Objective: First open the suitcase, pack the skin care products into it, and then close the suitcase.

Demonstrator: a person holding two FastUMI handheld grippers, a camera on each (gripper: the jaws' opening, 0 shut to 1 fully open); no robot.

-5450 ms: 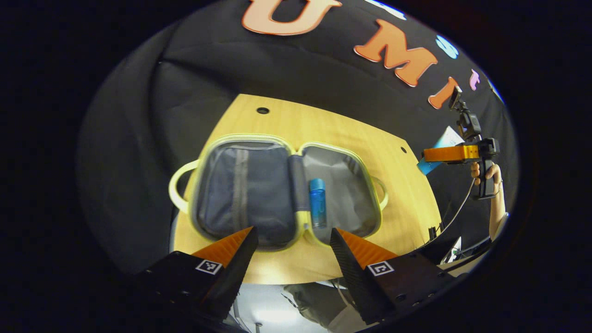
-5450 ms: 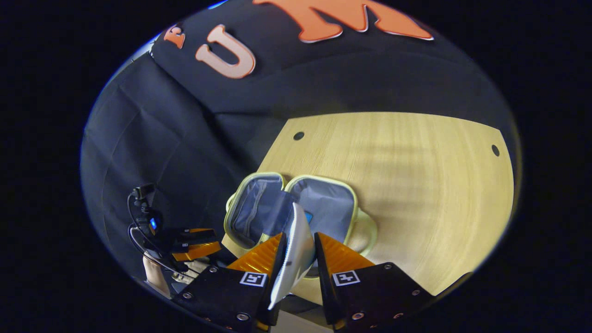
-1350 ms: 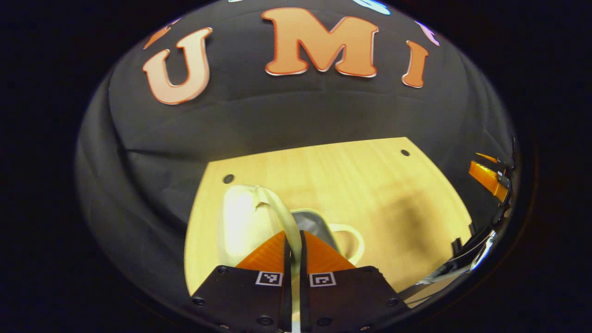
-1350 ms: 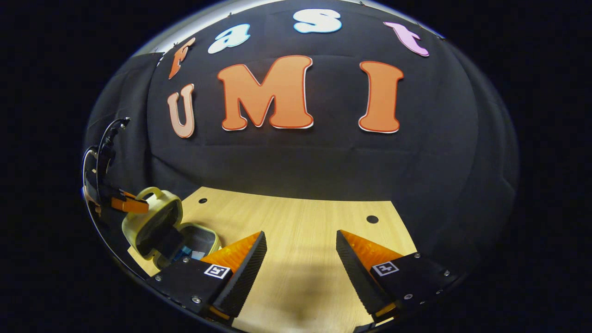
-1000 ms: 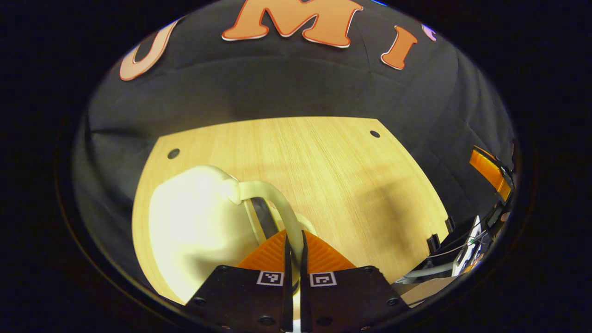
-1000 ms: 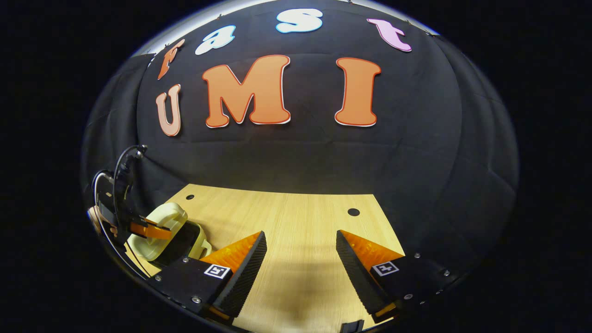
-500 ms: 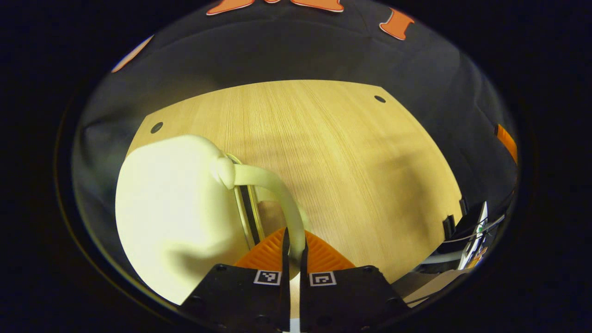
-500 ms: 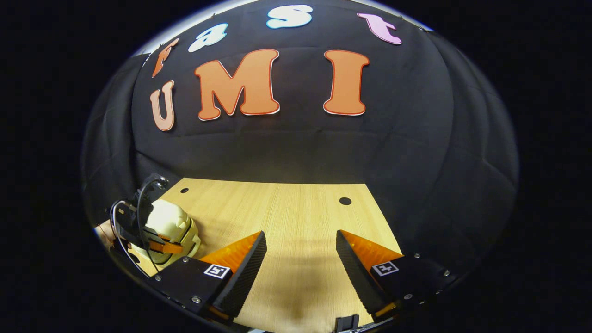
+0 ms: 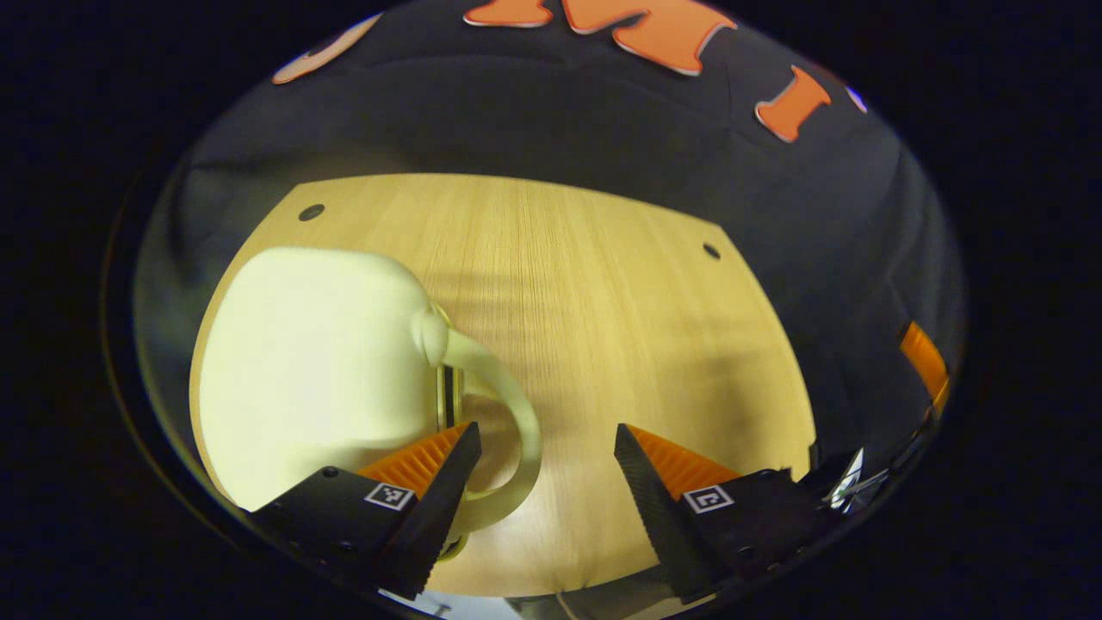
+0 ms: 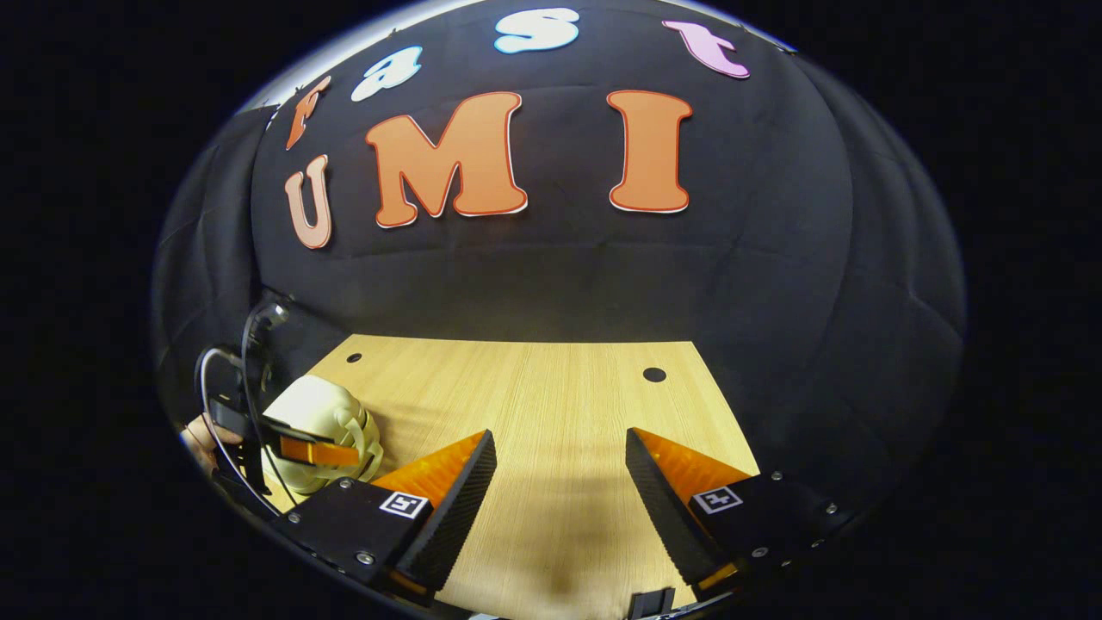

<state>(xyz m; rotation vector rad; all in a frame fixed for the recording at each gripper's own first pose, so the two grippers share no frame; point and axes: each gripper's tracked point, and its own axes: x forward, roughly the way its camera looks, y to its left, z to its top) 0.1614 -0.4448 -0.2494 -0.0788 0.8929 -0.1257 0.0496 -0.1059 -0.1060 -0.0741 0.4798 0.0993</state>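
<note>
The pale yellow suitcase (image 9: 318, 370) lies folded shut on the wooden table (image 9: 620, 327), at the left of the left gripper view. Its curved handle (image 9: 516, 430) loops out toward my left gripper (image 9: 544, 448), which stands open with the handle between its fingers and untouched by the right one. In the right gripper view the suitcase (image 10: 323, 422) shows at the far left, with the left gripper (image 10: 314, 452) just in front of it. My right gripper (image 10: 560, 456) is open over bare table, holding nothing. The skin care products are hidden inside the case.
Small round holes (image 9: 711, 251) mark the table corners. The table's right edge drops off near some cables and gear (image 9: 848, 469). A hand (image 10: 202, 439) holds the left gripper at the far left of the right gripper view.
The left gripper, shut on the suitcase handle half a second ago, has opened and let it go. The lid has come down fully onto the other half. The right gripper stayed open and nearly still.
</note>
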